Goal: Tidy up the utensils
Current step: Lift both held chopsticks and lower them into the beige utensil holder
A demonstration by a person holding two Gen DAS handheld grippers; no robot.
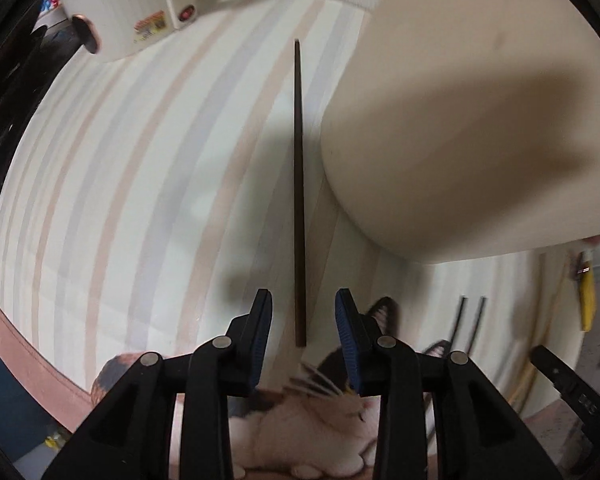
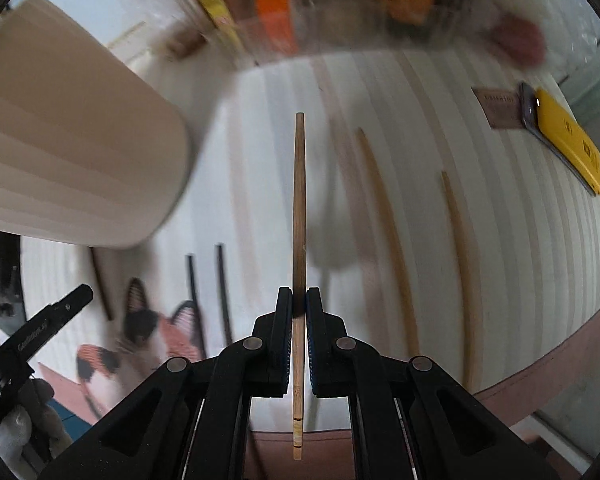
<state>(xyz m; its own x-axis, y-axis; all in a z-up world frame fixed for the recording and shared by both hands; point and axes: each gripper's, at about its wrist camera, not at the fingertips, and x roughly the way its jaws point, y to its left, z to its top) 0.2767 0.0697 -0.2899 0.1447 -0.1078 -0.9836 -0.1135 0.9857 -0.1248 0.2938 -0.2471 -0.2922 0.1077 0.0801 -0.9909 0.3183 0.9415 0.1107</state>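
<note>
- our left tongs (image 1: 303,300) stand apart over the striped surface (image 1: 140,180); a dark chopstick (image 1: 299,184) runs between the pads toward 12 o'clock, and neither pad presses on it.
- our right tongs (image 2: 299,300) are clamped on a light wooden chopstick (image 2: 299,200), which points to 12 o'clock with its banded end behind the pads at 6 o'clock.
- a cream holder (image 1: 460,112) stands at 2 o'clock in the left view and at 9 o'clock in the right one; we cannot see inside it.
- still loose on the surface: two pale chopsticks (image 2: 392,240) at 3 o'clock of the right tongs and two black chopsticks (image 2: 206,292) at 8 o'clock, near a printed cat picture (image 2: 148,340).
- we judge the sorting to be in mid course: one stick held, one between open pads, at least four waiting.
- a yellow box (image 2: 568,140) at 2 o'clock carries dark marks too blurred to read; the sticker on the white appliance (image 1: 152,26) at 11 o'clock in the left view is also unreadable.
</note>
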